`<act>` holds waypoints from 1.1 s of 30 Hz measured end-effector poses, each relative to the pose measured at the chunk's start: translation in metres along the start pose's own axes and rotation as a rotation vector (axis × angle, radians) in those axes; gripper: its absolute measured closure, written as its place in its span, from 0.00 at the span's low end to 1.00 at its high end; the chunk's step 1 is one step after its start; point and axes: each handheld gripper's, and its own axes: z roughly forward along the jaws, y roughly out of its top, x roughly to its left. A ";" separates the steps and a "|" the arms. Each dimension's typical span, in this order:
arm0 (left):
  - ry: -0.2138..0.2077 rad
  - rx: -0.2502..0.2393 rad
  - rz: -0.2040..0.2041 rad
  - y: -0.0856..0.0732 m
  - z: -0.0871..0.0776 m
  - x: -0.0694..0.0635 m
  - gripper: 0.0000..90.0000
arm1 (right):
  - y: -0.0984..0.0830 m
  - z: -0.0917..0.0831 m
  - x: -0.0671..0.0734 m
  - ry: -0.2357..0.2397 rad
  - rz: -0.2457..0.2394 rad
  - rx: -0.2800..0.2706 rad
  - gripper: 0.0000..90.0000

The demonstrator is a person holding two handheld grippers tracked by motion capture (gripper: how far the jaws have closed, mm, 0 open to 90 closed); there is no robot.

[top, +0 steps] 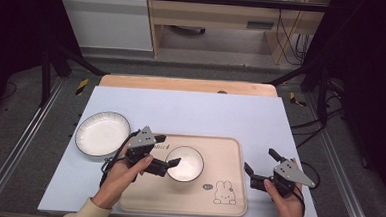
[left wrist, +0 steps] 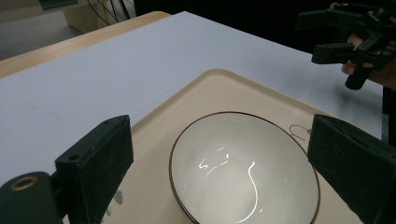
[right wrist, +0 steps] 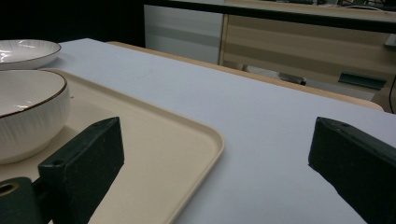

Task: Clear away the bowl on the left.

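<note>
A white bowl (top: 185,163) with a thin dark rim stands on a beige tray (top: 229,150) bearing a rabbit drawing (top: 225,193). My left gripper (top: 168,150) is open at the bowl's left rim, one jaw over the rim and the other beyond it. In the left gripper view the bowl (left wrist: 245,172) lies empty between and below the wide-apart jaws of the left gripper (left wrist: 219,158). My right gripper (top: 261,161) is open, just right of the tray, with nothing in it. From the right gripper (right wrist: 217,158) I see the tray corner (right wrist: 205,135) and the bowl (right wrist: 28,112) farther left.
A white ribbed plate (top: 102,134) sits on the pale blue mat (top: 206,111) left of the tray, also seen as the plate (right wrist: 25,51) behind the bowl. The wooden table edge (top: 187,84) runs along the back. Dark frame posts flank the table.
</note>
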 end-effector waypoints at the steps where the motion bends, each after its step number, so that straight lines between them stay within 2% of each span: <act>1: 0.000 0.000 0.000 0.000 0.000 0.000 0.07 | 0.000 0.000 0.000 0.000 0.000 0.000 0.04; 19: 0.041 -0.062 -0.009 -0.002 -0.039 0.013 0.07 | 0.001 -0.001 0.000 -0.002 -0.004 -0.005 0.04; 22: 0.062 -0.079 -0.013 -0.002 -0.050 0.018 0.06 | 0.001 0.000 0.000 -0.001 -0.006 -0.004 0.04; 33: 0.117 -0.115 -0.041 -0.006 -0.072 0.036 0.06 | 0.001 -0.001 0.000 -0.003 -0.006 -0.005 0.04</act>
